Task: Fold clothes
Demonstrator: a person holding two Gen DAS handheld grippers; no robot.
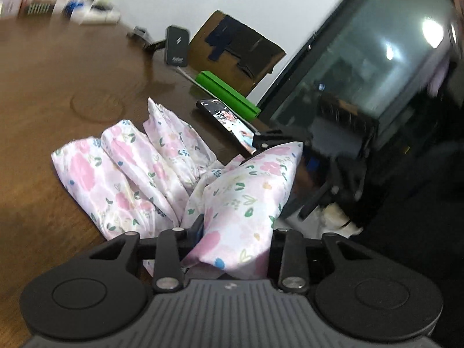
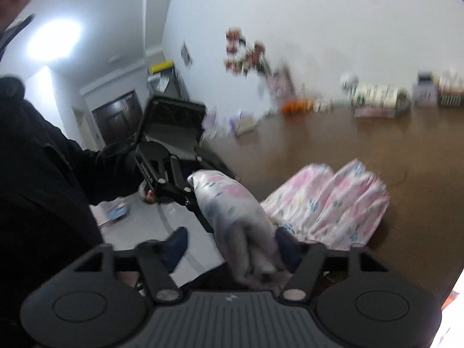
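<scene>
Tabletop of dark brown wood fills the 9 o'clock half of the left wrist view, with a dark glass-fronted cabinet toward 2 o'clock. A floral garment, white with pink flowers, lies bunched in folds on the wood at the centre; 1 end rises off the table and stretches between both tools. The left gripper pinches that raised end at 6 o'clock, cloth packed between its fingers. In the right wrist view, the right gripper clamps a twisted end of the same cloth at 6 o'clock. A green box and a lit smartphone sit near 12 o'clock, just beyond the garment.
</scene>
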